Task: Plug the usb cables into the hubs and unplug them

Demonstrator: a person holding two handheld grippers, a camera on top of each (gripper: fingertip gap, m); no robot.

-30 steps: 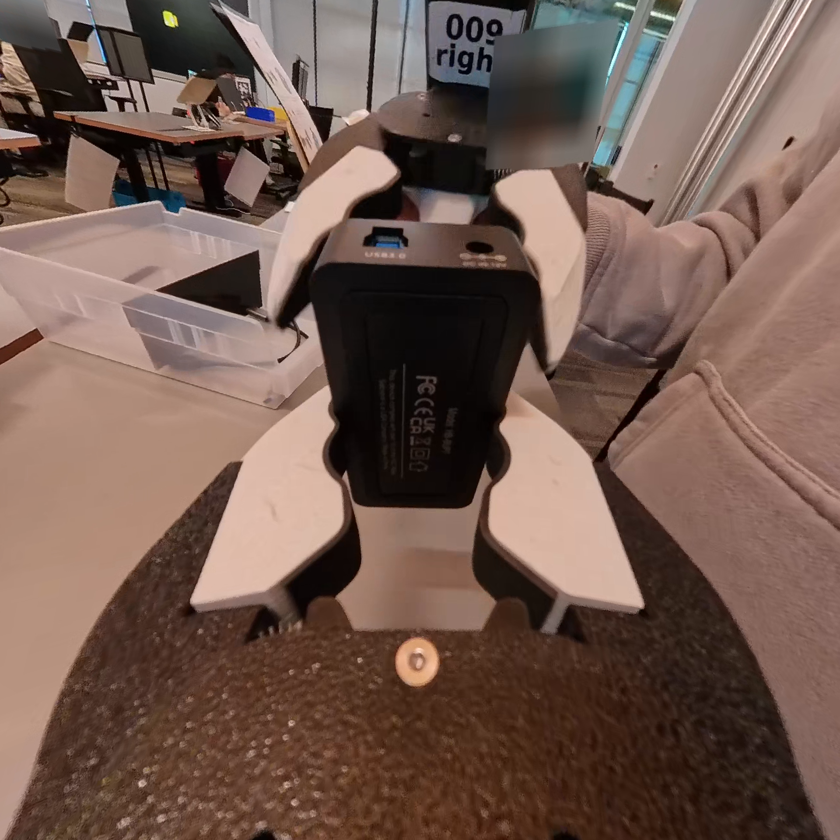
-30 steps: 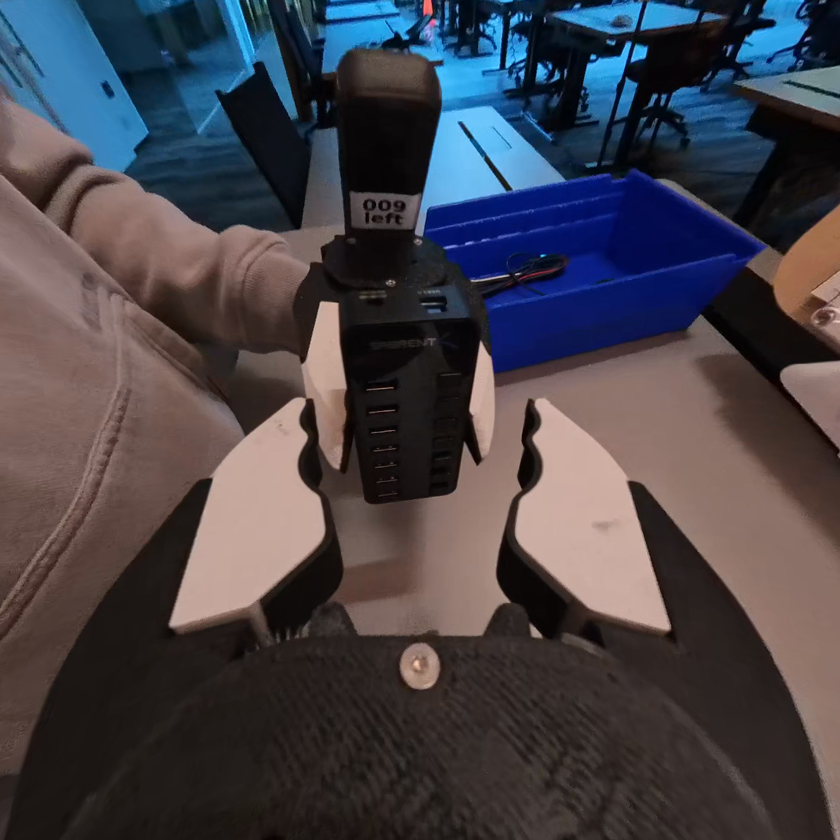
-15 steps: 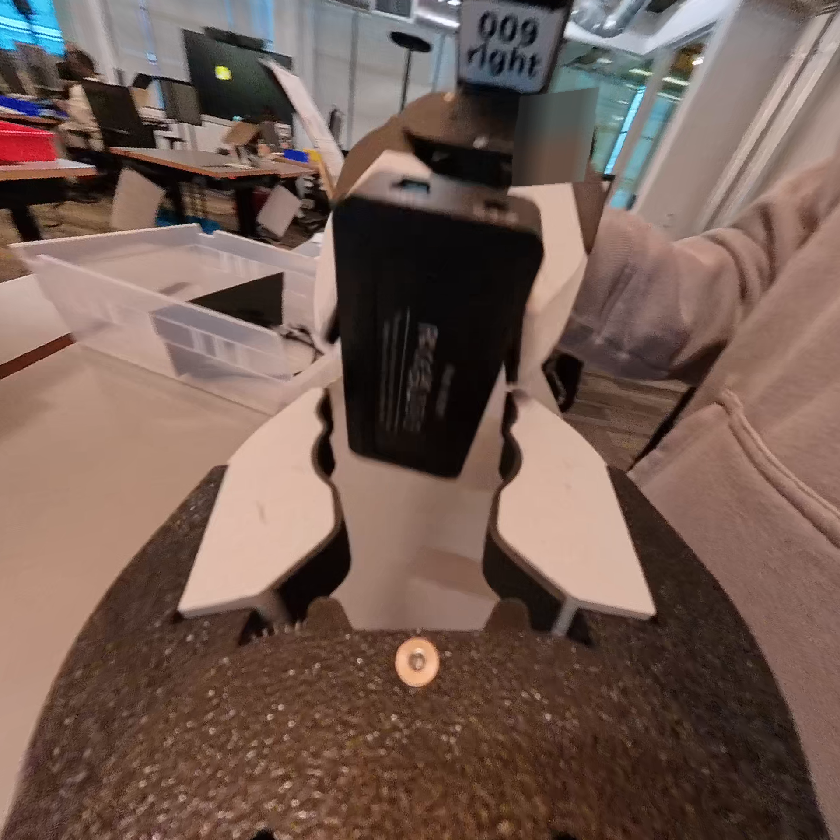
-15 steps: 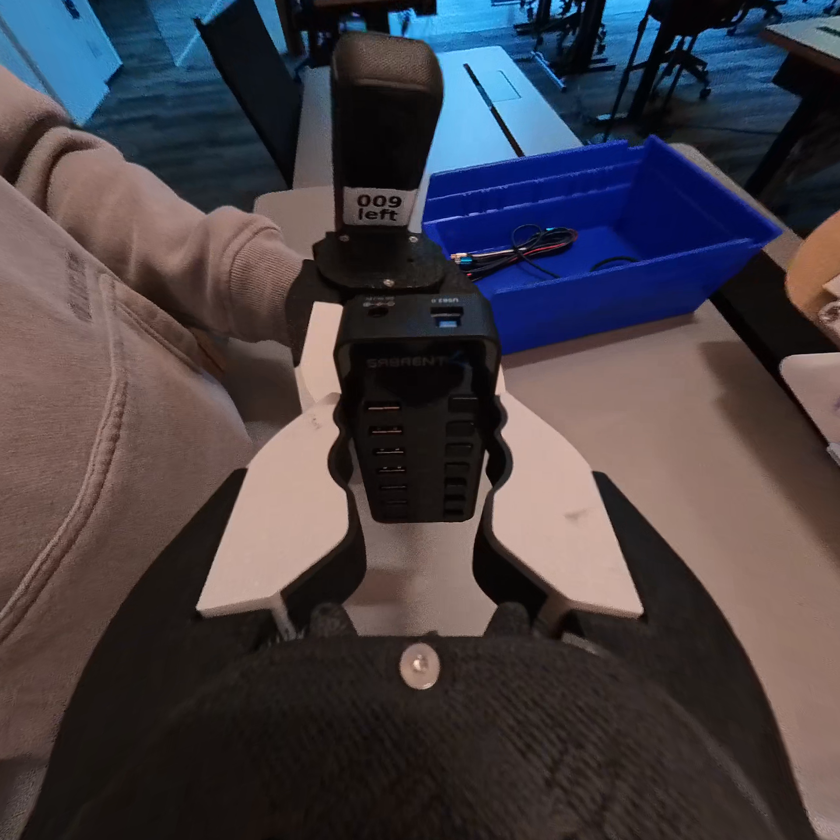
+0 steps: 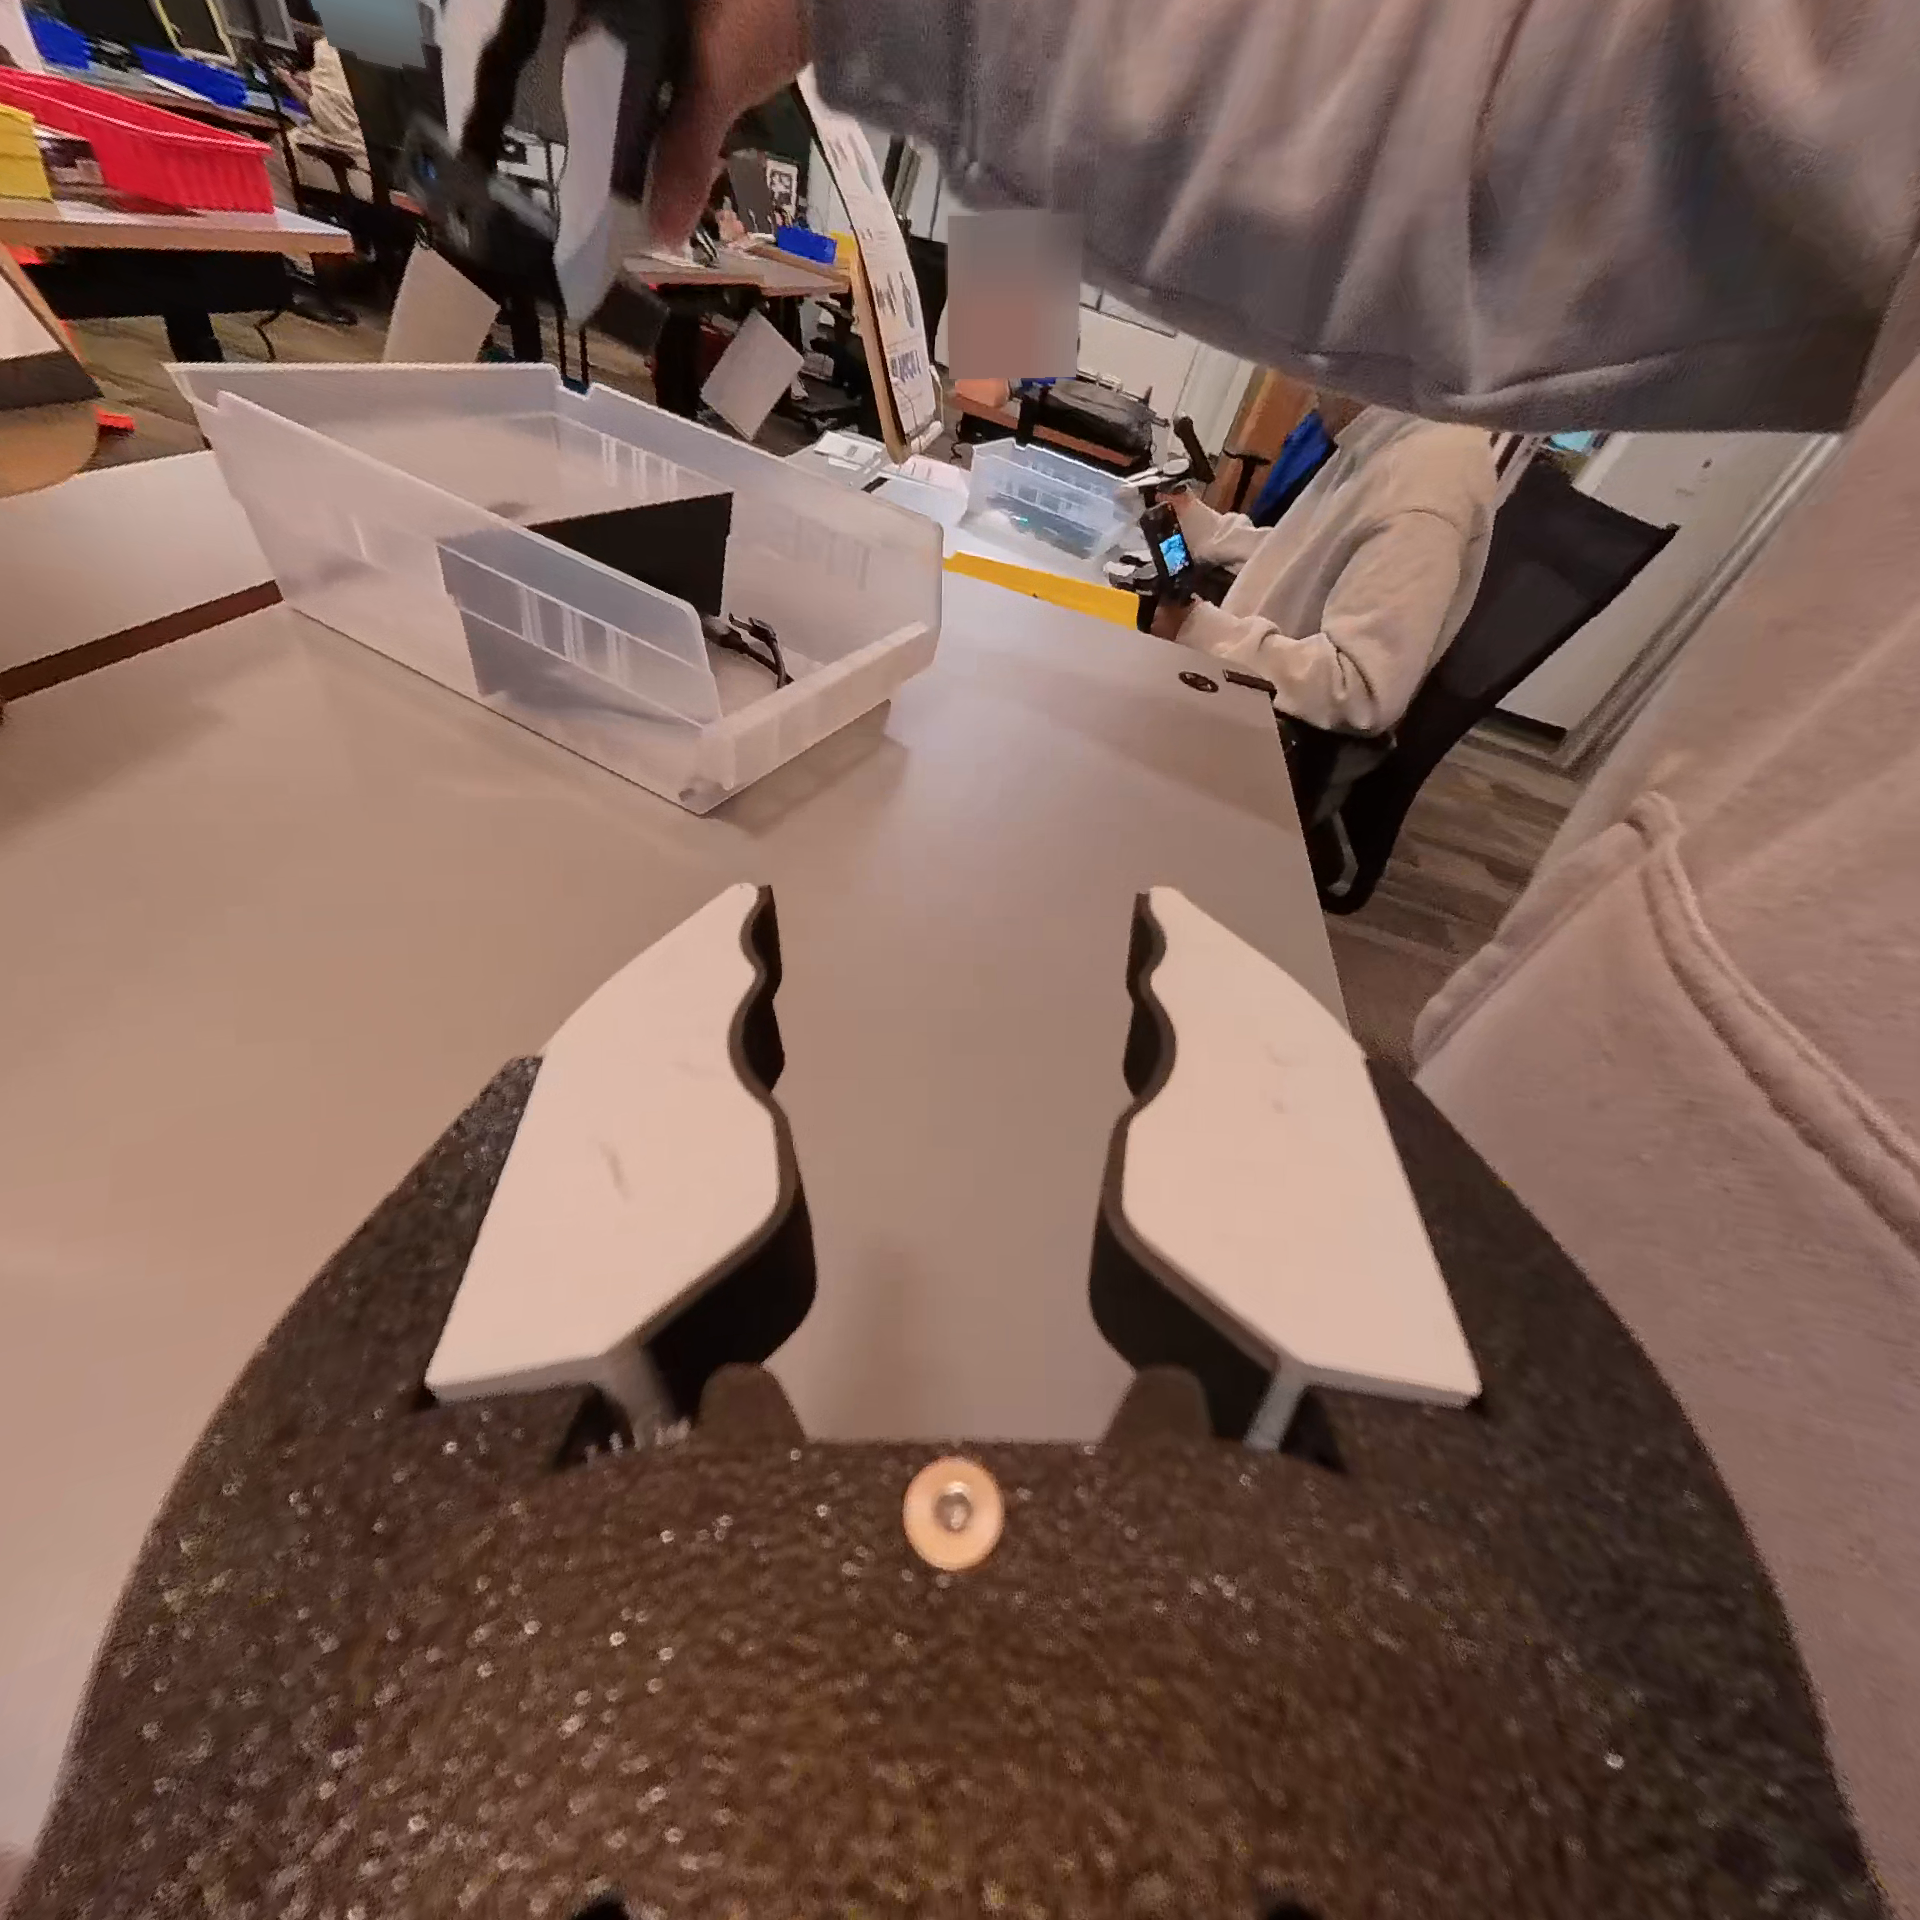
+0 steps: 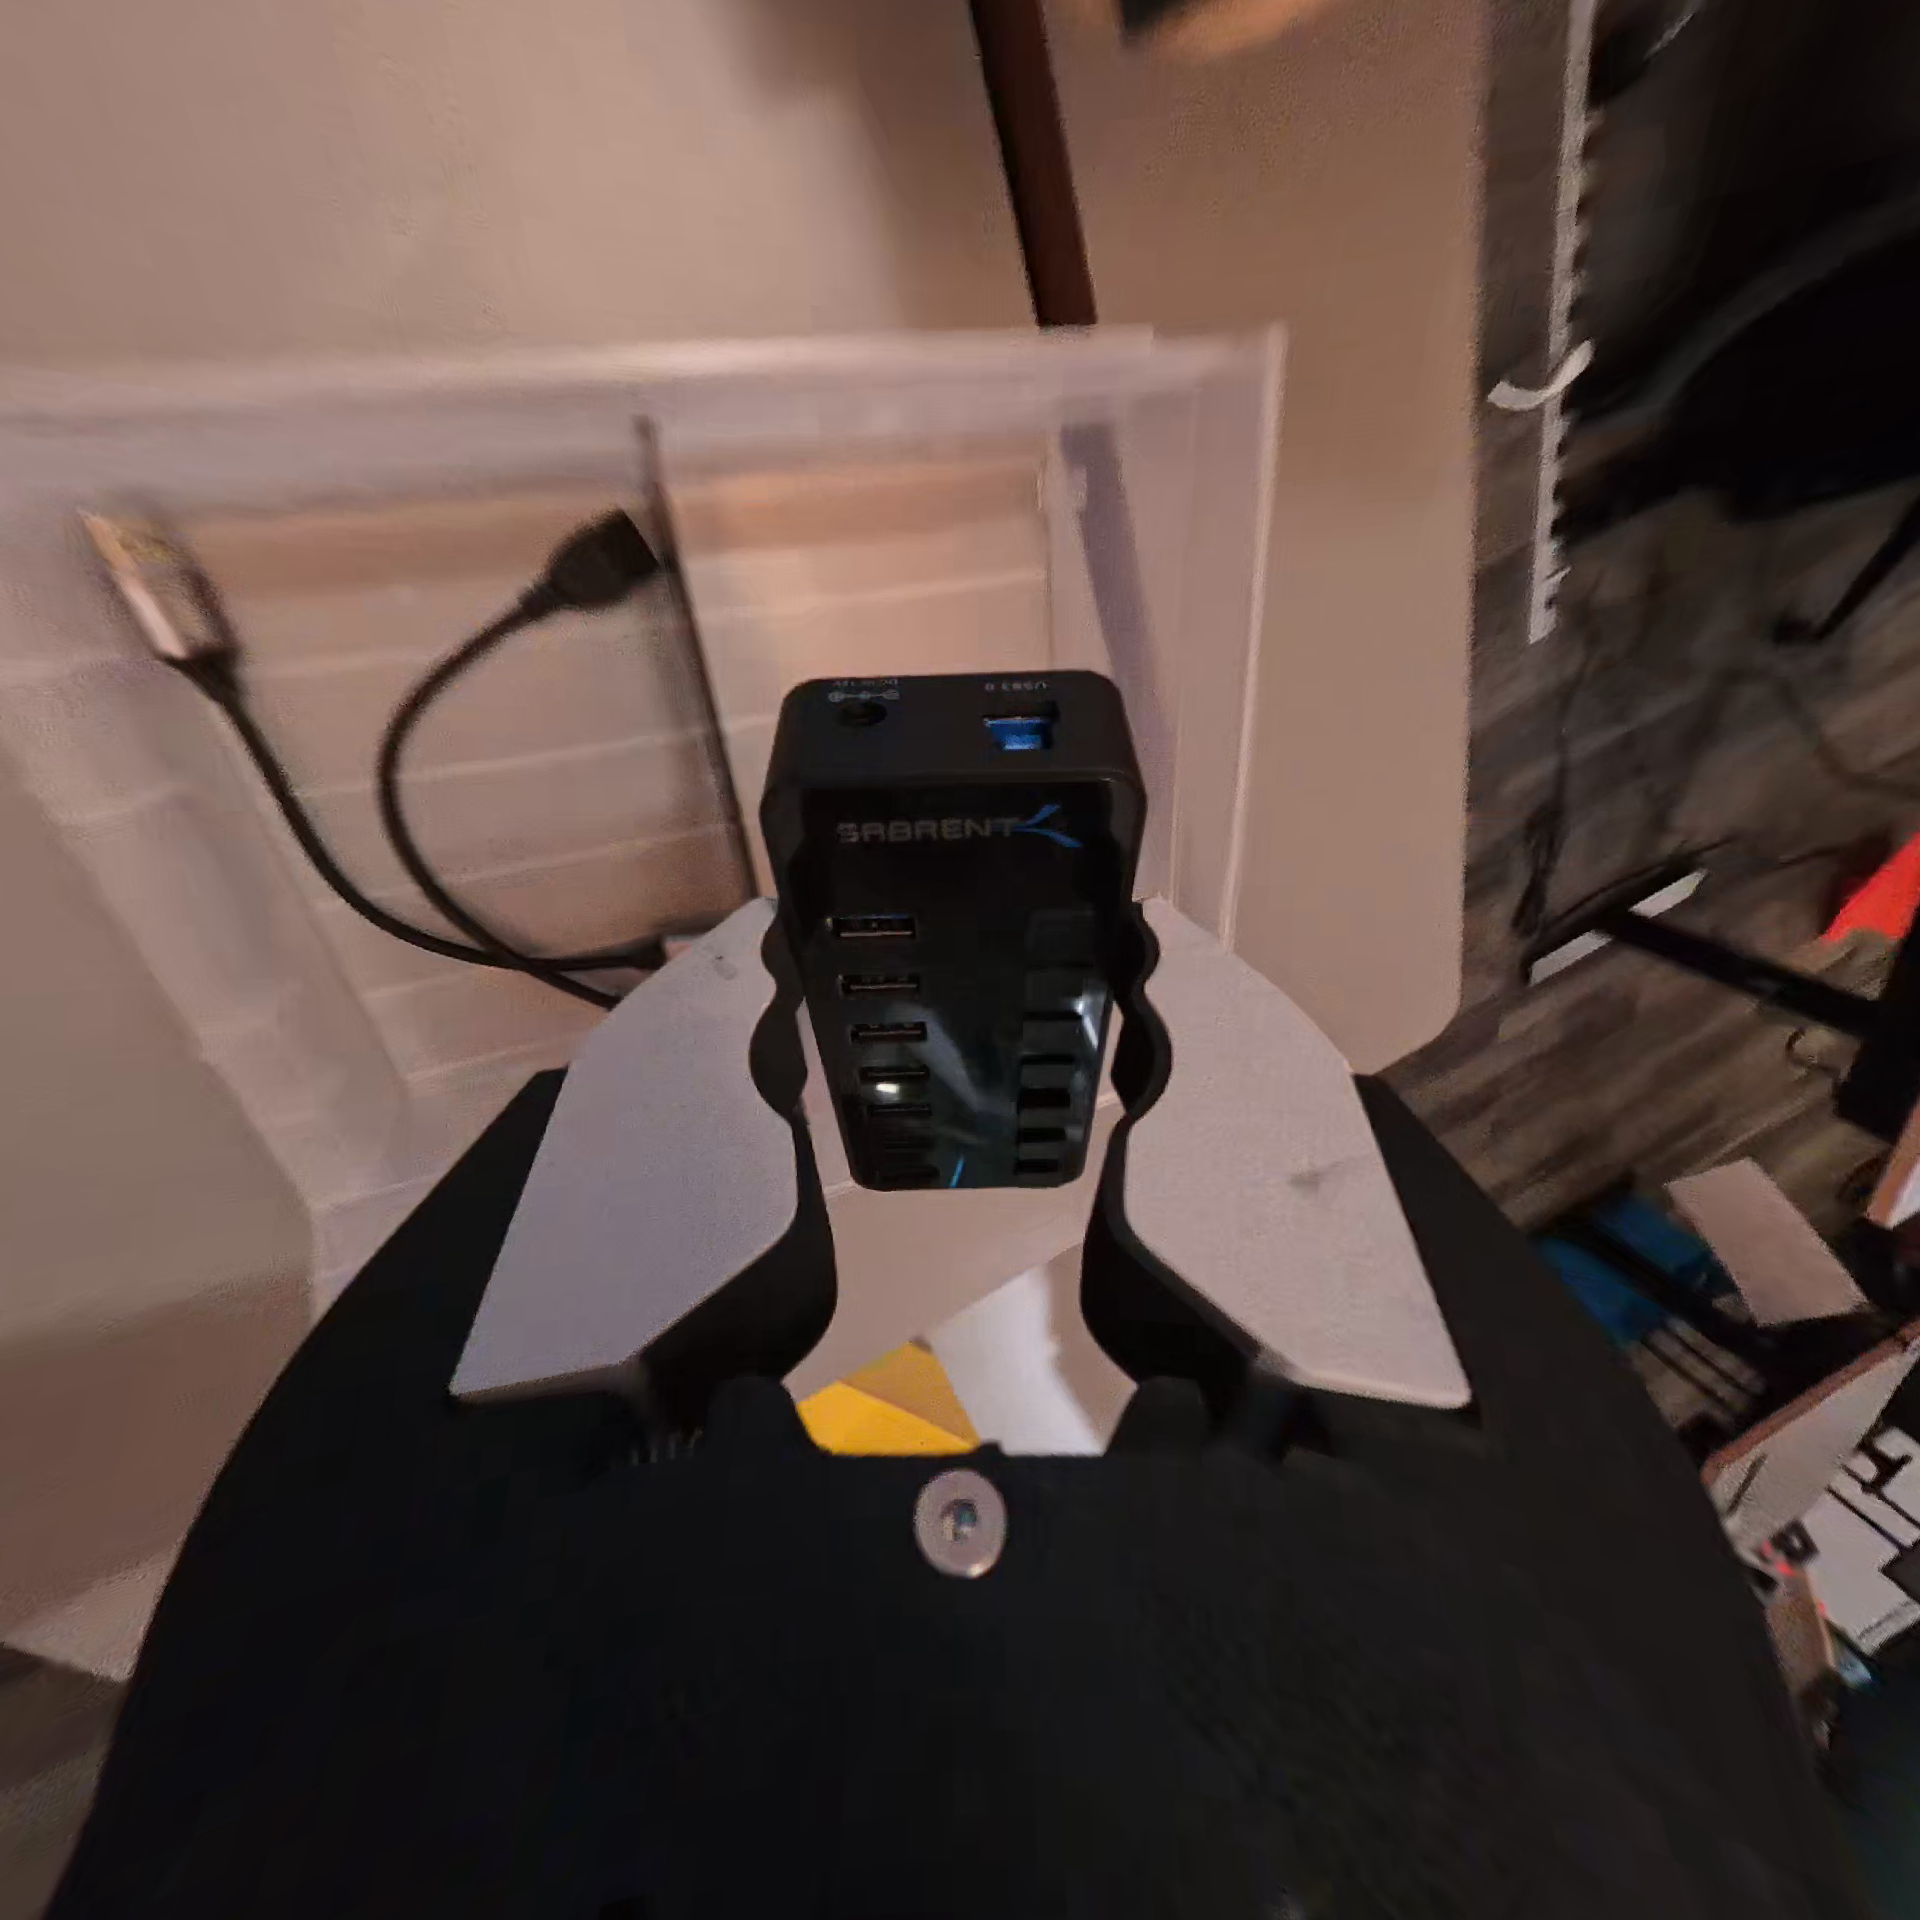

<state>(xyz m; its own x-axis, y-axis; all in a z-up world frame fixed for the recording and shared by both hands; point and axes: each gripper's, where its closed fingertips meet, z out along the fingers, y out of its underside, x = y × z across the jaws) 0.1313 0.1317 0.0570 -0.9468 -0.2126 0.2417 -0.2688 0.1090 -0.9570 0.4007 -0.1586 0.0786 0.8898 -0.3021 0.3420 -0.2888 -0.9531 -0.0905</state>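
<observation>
My right gripper is shut on a black USB hub, port side towards the camera, held in the air above a clear plastic bin. In the bin lies a black USB cable with a black plug and a silver plug. My left gripper is open and empty, low over the beige table. In the left wrist view the right gripper with the hub shows blurred at the top left, above the clear bin.
The clear bin holds a black divider. A person's sleeve crosses the top of the left wrist view. Another person sits beyond the table's far right edge. A red bin stands on a far desk.
The hub passed from my left gripper to my right. My left gripper opened and drew back; my right gripper shut on the hub and swung it over the clear bin.
</observation>
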